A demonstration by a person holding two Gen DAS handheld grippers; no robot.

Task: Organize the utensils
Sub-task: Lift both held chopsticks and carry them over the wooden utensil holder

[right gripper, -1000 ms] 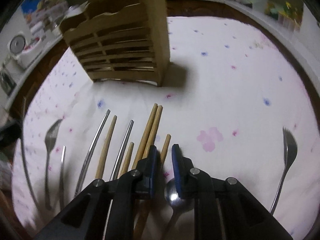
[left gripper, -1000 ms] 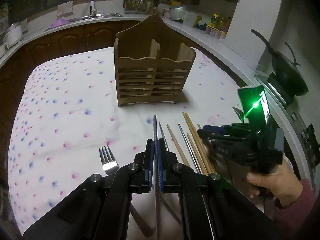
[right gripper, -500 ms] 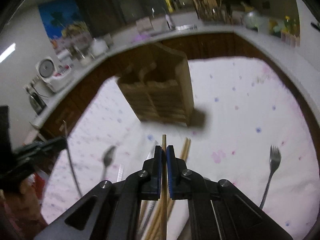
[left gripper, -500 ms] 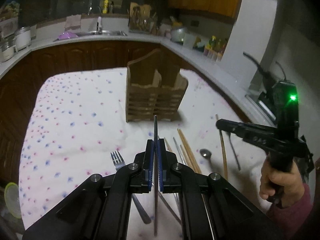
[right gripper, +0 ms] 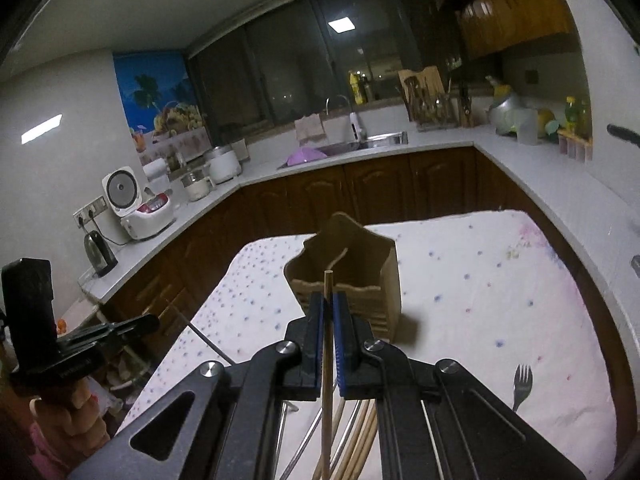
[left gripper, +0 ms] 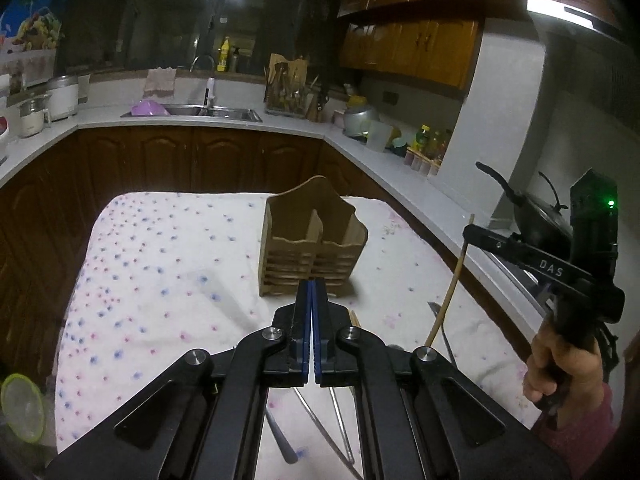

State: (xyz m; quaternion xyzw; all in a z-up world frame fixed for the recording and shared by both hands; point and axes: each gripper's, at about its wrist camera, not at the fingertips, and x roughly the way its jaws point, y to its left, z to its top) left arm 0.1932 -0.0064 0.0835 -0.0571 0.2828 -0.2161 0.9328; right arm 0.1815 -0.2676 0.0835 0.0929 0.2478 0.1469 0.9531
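Observation:
A wooden slatted utensil holder (left gripper: 312, 240) stands upright on the flowered tablecloth (left gripper: 160, 272); it also shows in the right wrist view (right gripper: 352, 276). My left gripper (left gripper: 312, 300) is shut on a thin metal chopstick (right gripper: 208, 338), raised above the table in front of the holder. My right gripper (right gripper: 329, 312) is shut on a wooden chopstick (right gripper: 327, 360), held upright; that chopstick also shows in the left wrist view (left gripper: 450, 292). Several wooden chopsticks (right gripper: 360, 436) and metal utensils (left gripper: 340, 420) lie on the cloth below.
A fork (right gripper: 522, 384) lies on the cloth at the right. Kitchen counters with a sink (left gripper: 208, 111), rice cookers (right gripper: 136, 204) and a wok (left gripper: 536, 216) surround the table. A green-rimmed lid (left gripper: 22, 408) sits off the table's left edge.
Both grippers have risen well above the table, carrying their chopsticks. The right gripper closed on the wooden chopstick and lifted it from the pile.

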